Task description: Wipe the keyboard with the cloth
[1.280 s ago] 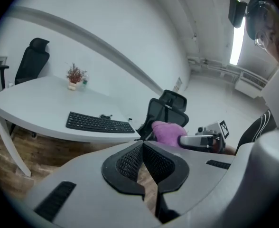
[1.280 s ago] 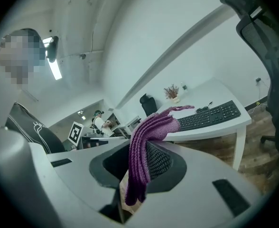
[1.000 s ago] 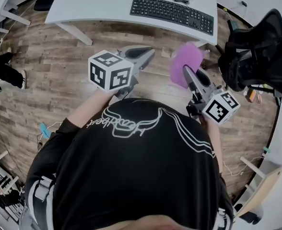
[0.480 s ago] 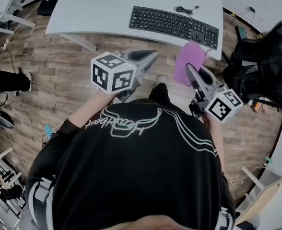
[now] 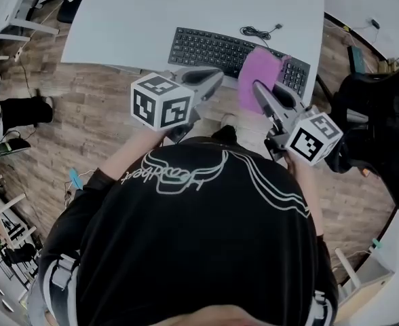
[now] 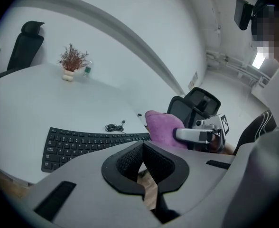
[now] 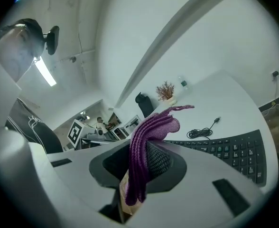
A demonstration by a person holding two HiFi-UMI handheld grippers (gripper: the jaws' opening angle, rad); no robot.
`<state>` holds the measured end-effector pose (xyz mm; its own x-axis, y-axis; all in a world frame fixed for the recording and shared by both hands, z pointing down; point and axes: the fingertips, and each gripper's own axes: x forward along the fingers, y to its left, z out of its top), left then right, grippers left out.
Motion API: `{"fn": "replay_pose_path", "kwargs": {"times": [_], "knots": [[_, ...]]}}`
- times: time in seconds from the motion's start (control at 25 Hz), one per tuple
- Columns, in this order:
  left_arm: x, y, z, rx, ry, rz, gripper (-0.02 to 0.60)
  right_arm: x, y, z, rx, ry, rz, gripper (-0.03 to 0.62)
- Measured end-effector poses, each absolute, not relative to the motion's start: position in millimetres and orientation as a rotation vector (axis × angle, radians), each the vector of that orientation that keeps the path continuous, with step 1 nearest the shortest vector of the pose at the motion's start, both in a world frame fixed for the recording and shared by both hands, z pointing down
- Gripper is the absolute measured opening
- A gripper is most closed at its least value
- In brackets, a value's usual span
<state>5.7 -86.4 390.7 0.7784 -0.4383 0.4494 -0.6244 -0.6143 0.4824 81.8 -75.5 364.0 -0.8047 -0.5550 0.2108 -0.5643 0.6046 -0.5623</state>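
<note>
A black keyboard (image 5: 210, 48) lies on the white desk (image 5: 138, 15); it also shows in the left gripper view (image 6: 82, 144) and the right gripper view (image 7: 229, 151). A purple cloth (image 5: 256, 80) hangs from my right gripper (image 5: 260, 92), which is shut on it and held over the keyboard's right part. In the right gripper view the cloth (image 7: 146, 137) drapes between the jaws of the right gripper (image 7: 142, 161). My left gripper (image 5: 215, 79) hovers at the desk's front edge before the keyboard, shut and holding nothing (image 6: 142, 148).
A coiled black cable (image 5: 257, 31) lies behind the keyboard. A black office chair (image 5: 383, 114) stands to the right of the desk. A small potted plant (image 6: 72, 63) sits far back on the desk. Wood floor and desk legs (image 5: 16, 26) are at left.
The desk and keyboard have drawn closer. My right gripper has carried the cloth forward from beside the desk's corner to above the keyboard's right part. The left gripper has reached the desk's front edge.
</note>
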Motion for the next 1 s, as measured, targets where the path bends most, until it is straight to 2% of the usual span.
{"fn": "replay_pose_path", "kwargs": {"times": [0.36,0.64,1.0], "knots": [[17,-126,399,2.274,-0.847,0.407,0.005,96,-121,387,0.875,-2.767,1.044,0.061],[-34,-152,415,2.244,-0.782,0.410,0.005,47,-149,407,0.937,-2.682,1.097,0.061],[-43,-142,430,2.217,-0.709,0.460,0.005,45,-151,435,1.016,-2.575,1.094,0.061]]}}
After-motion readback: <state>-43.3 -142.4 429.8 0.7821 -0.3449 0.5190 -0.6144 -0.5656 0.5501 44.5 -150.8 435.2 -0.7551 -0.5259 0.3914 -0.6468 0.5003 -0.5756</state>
